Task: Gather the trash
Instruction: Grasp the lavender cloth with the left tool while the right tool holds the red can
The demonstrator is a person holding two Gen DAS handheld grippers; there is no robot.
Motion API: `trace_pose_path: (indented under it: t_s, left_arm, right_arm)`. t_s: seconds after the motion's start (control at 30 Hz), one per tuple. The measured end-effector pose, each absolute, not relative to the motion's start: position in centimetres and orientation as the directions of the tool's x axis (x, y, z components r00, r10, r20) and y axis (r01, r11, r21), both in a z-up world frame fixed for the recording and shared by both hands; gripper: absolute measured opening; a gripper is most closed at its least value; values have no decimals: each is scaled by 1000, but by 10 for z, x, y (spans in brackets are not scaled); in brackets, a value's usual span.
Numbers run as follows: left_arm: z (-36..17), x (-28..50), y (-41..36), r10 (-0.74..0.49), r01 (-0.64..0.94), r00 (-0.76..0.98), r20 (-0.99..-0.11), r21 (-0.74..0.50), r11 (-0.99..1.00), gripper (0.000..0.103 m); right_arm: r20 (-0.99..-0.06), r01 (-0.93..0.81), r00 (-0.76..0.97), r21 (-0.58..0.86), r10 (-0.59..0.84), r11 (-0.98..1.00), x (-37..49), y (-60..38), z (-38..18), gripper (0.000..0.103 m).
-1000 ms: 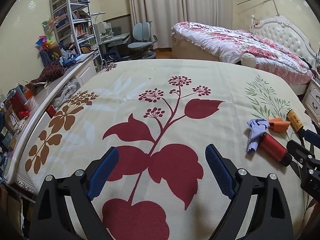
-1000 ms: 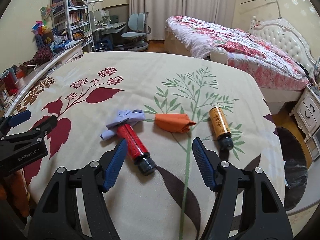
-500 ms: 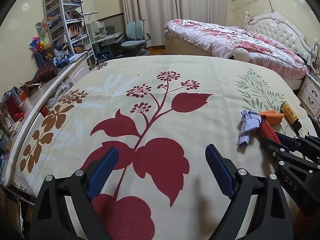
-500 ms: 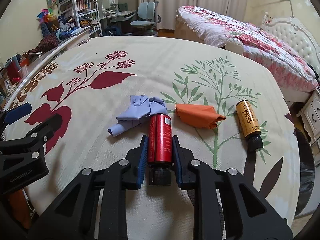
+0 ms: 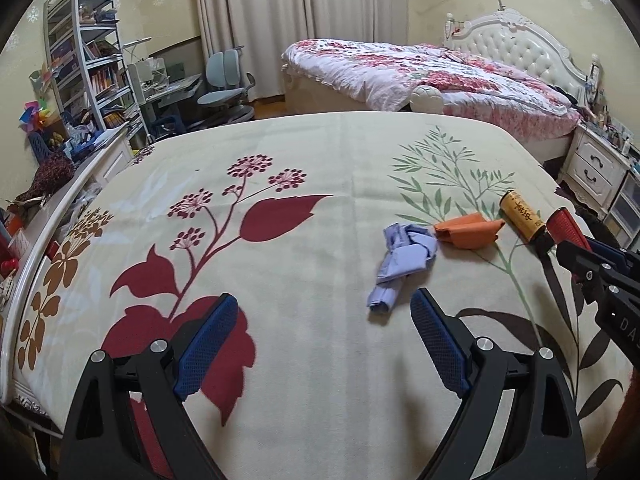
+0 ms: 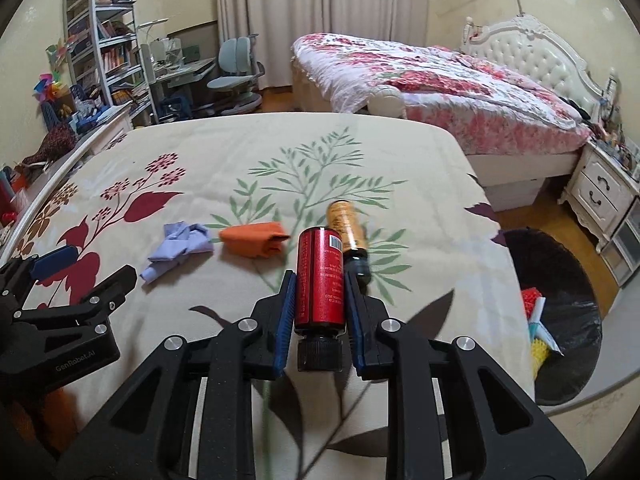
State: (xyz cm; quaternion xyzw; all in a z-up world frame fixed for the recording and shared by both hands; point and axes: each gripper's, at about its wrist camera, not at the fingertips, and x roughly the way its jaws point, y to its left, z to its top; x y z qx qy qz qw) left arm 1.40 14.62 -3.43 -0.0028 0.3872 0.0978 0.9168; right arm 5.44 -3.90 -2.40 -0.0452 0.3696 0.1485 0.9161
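Red bottle (image 6: 319, 280) first, since that's what I've got: in the right wrist view my right tool (image 6: 319, 304) is clamped on it, pads on both sides of the body, black cap toward the camera, lifted clear of the bedspread (image 6: 200, 160). A second ago the same tool was spread wide above it and the bottle was lying flat next to the purple rag (image 6: 178, 249); half a second ago the pads had only just pinched it. The grip sits low near the cap, so most of the bottle sticks out past the pads, and if I swing too fast toward the black trash bag (image 6: 560, 280) on the floor at right, I reckon it could pivot or slide out. Smooth round body, flat pads, not much bite. The yellow bottle (image 6: 346, 226) lies right behind it, so a low sweep could knock that rolling off the edge too. The orange rag (image 6: 256, 240) sits between the purple one and the bottles.

Left wrist view: left tool (image 5: 320, 336) is wide apart with nothing in it, hovering just short of the purple rag (image 5: 402, 258). Earlier that rag was way off to the right of this view, now it's nearly in front of the right-hand pad. Risk here is the two tools clipping each other, since the right tool (image 5: 576, 254) shows close at the right edge. Also a crumpled rag can be grabbed by one fold and drop.
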Motion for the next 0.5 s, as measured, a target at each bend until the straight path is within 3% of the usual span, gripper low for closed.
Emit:
trace_pose_path:
  t_s: [0.23,0.3,0.33,0.37,0.5]
  left_arm:
    - [-41,43,122,145,-127,670,-728,79,989,87]
    - [-44,51,118,141,-112,659,-739,89,990,79]
    - [-45,53,116,138,-105,651,-746,92,990,66]
    - [-47,57,115,137,-100,641,-755,95,990,60]
    - [-52,61,113,109,-77,625,-773,78,994,43]
  right_arm:
    - [-701,-207,689,54,185,977,63,-85,-34,23]
    - [-703,-196,687,62,183,979,64,-93,-37,23]
    - [-704,-193,687,65,182,979,64,-94,-38,23]
    - [-704,-189,686,68,182,979,64,-97,-39,23]
    - [-705,-182,684,82,186,980,64,-104,-43,23]
